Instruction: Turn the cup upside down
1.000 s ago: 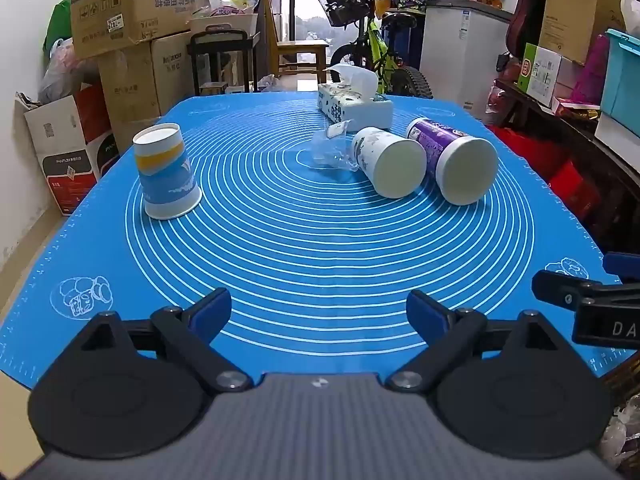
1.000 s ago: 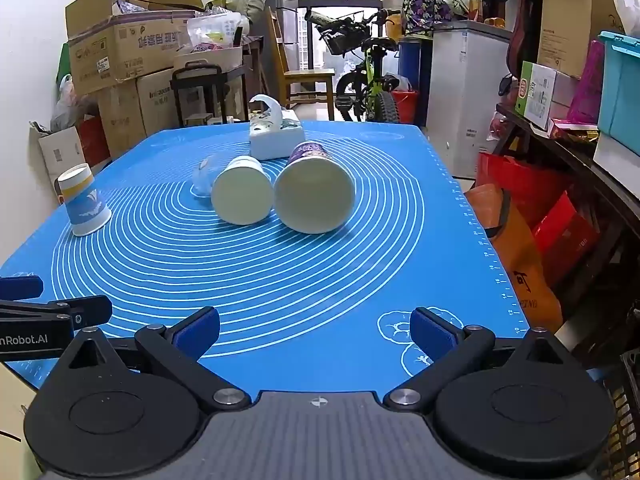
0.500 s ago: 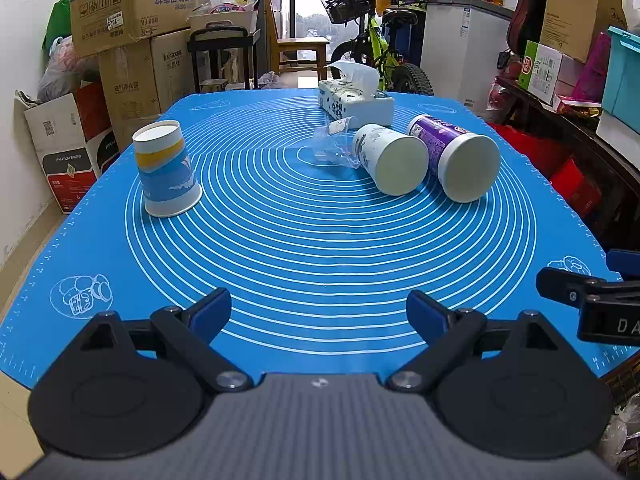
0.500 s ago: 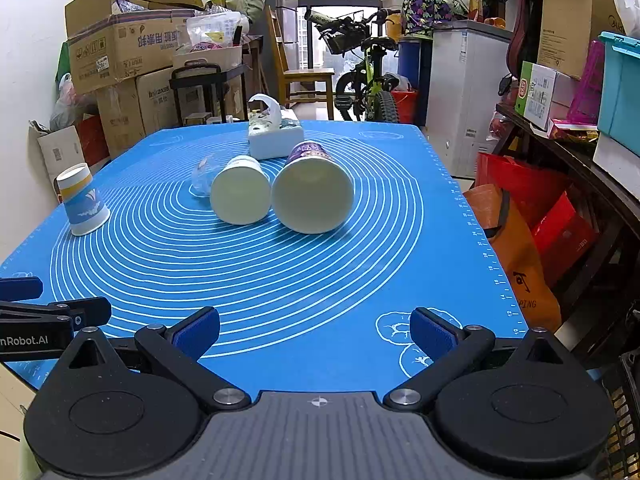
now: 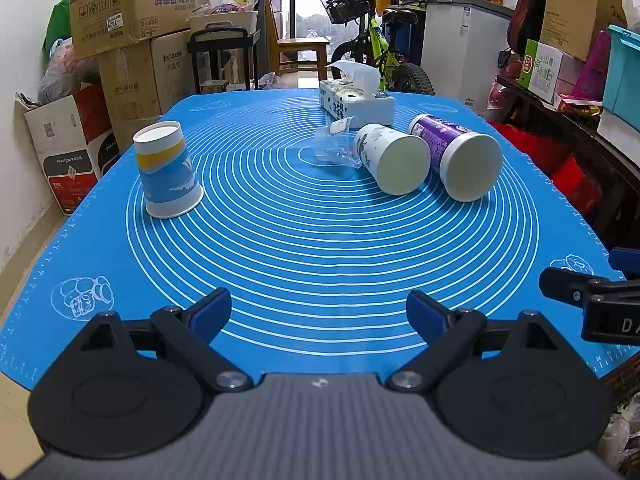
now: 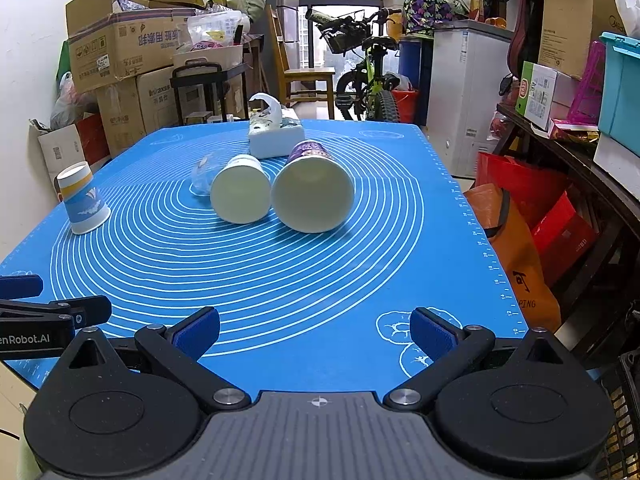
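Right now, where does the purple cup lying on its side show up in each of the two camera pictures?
Left wrist view: the purple cup lies right of centre, farthest right of the two tipped cups, beside the white cup.
Right wrist view: the purple cup lies near the centre, again right of the white cup.
Shared landmark: the tissue box just behind both cups.

Three paper cups (image 5: 168, 172); one tissue box (image 5: 356, 102); one mat (image 5: 320, 248).

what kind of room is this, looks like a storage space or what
Most likely a spare room at home used for storage: stacked cardboard boxes, a parked bicycle and a white chest freezer crowd around the table's blue mat.
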A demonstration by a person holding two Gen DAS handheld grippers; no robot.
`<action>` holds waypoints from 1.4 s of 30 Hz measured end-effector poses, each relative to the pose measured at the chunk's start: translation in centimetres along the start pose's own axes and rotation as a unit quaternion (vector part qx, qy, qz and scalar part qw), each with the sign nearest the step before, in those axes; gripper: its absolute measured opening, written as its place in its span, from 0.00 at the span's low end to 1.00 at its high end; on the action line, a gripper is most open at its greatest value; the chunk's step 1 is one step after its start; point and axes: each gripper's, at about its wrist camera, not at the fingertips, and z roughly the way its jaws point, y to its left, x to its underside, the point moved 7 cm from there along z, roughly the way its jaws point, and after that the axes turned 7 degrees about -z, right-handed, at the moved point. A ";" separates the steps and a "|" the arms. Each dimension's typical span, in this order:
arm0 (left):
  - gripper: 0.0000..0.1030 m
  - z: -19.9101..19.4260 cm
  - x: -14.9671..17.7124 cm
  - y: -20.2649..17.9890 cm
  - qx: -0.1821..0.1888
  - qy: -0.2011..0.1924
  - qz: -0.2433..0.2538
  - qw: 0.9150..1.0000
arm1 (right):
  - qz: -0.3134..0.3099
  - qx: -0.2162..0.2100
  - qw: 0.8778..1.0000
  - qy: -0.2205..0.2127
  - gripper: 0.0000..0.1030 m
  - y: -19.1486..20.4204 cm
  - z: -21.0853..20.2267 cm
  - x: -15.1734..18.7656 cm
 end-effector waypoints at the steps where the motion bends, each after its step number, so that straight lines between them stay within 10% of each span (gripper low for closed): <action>1: 0.91 0.0 0.0 0.0 0.000 0.000 0.000 1.000 | 0.000 0.000 1.000 0.000 0.98 0.0 0.0 0.0; 42: 0.91 -0.1 -0.3 -0.2 -0.003 -0.007 0.009 1.000 | 0.000 0.000 1.000 -0.007 0.98 -0.1 -0.4 -0.2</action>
